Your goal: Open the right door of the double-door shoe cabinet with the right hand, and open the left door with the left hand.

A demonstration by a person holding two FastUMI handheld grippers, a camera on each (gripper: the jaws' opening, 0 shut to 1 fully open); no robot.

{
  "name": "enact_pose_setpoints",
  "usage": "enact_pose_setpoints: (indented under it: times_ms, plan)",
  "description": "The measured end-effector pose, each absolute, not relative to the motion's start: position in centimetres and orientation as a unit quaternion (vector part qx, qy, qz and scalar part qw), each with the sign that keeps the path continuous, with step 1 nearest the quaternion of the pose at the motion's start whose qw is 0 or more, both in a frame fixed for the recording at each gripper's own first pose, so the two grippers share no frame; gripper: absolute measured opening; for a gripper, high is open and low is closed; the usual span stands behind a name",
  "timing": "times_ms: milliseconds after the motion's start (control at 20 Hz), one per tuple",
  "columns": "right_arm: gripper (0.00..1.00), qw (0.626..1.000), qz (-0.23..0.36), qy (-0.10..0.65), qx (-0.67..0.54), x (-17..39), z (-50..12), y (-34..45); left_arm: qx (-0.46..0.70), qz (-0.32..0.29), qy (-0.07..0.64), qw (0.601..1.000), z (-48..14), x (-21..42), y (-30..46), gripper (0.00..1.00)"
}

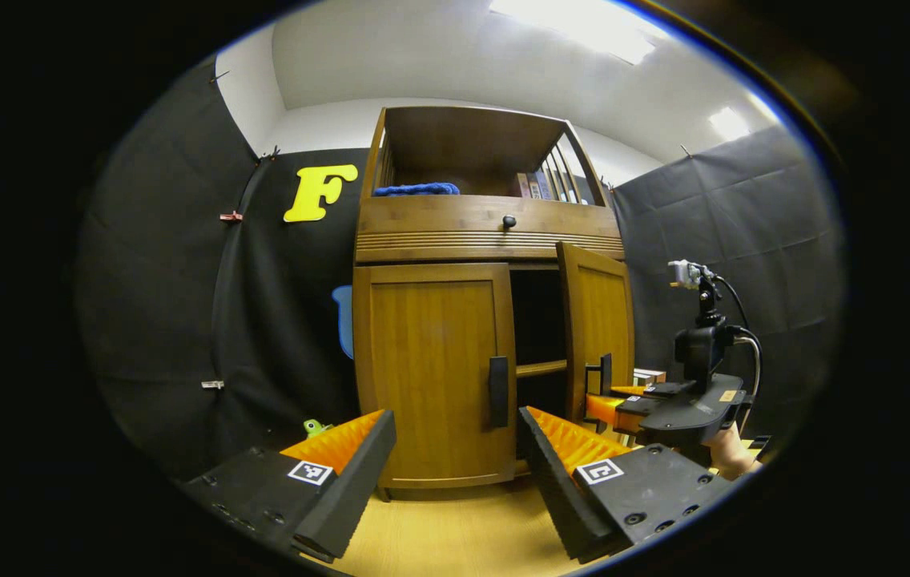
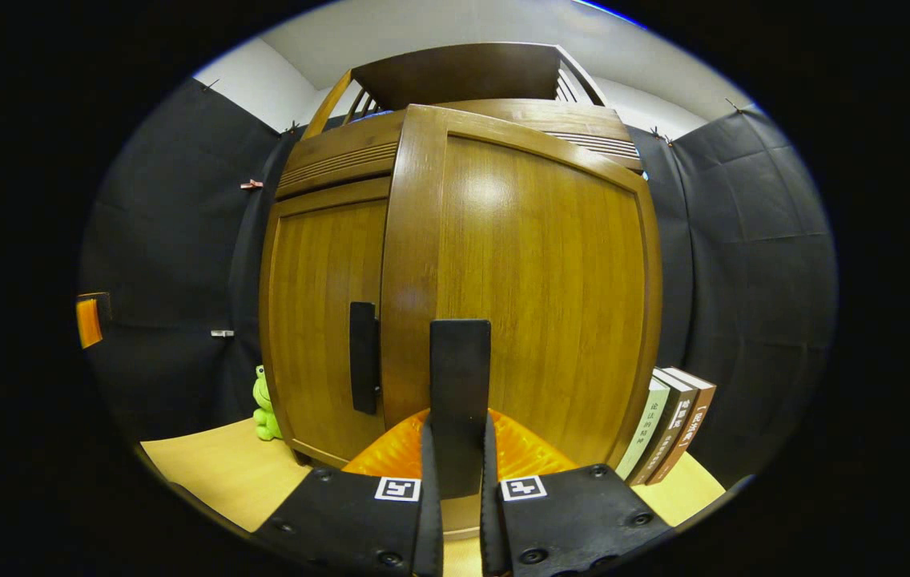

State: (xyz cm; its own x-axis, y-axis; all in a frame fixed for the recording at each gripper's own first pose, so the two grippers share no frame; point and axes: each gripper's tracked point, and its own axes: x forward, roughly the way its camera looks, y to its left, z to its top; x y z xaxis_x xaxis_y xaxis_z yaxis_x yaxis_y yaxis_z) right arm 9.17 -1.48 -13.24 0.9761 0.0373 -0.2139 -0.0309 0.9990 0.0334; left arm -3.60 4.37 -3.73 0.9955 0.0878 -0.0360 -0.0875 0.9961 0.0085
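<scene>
While swung partly outward on the cabinet (image 1: pixel 487 232), right door (image 2: pixel 535 280) with upright handle (image 2: pixel 460 377) clenched in right tool (image 2: pixel 460 481). Left door (image 1: pixel 431 369) shut, its vertical handle (image 1: pixel 498 391) ahead between fingers of released left tool (image 1: pixel 455 473), apart. Standing on tabletop (image 2: pixel 215 473).

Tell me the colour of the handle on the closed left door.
Black. The left door's handle shows best in the left gripper view.

Book spines (image 2: pixel 667 433) carry print too small to read.
</scene>
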Motion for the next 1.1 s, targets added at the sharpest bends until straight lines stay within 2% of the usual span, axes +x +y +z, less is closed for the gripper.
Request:
enact_pose_setpoints:
  times_ms: [450, 500, 750, 800, 850, 900, 950, 1100]
  plan:
    - [0.17, 0.994, 0.002, 0.111, -0.002, 5.1, -12.1, -4.4, 0.001, 0.018, 0.006, 1.0, -3.0, -3.8, 1.1, 0.94]
    - [0.21, 0.994, 0.0, 0.112, -0.004, 4.6, -12.0, -4.8, 0.002, 0.017, 0.003, 1.0, -3.0, -3.9, 0.8, 0.95]
    - [0.22, 0.994, -0.013, 0.111, -0.01, 2.7, -11.4, -7.0, 0.001, -0.003, -0.004, 1.0, -2.6, -3.9, -1.7, 0.94]
    - [0.21, 0.994, -0.017, 0.11, -0.011, 2.2, -11.3, -7.4, 0.001, -0.007, -0.004, 1.0, -2.6, -4.0, -2.0, 0.95]
    - [0.17, 0.994, -0.02, 0.11, -0.011, 1.9, -11.2, -7.9, 0.002, -0.009, -0.004, 1.0, -2.5, -4.0, -2.4, 0.94]
    - [0.21, 0.994, -0.023, 0.109, -0.011, 1.7, -11.1, -8.2, 0.002, -0.011, -0.004, 1.0, -2.6, -3.9, -2.7, 0.94]
    - [0.17, 0.994, -0.026, 0.109, -0.011, 1.3, -11.0, -8.6, 0.002, -0.013, -0.003, 1.0, -2.6, -3.9, -2.9, 0.94]
    - [0.16, 0.993, -0.044, 0.108, -0.018, 0.4, -10.7, -10.2, 0.0, -0.018, 0.002, 1.0, -2.9, -3.8, -3.7, 0.95]
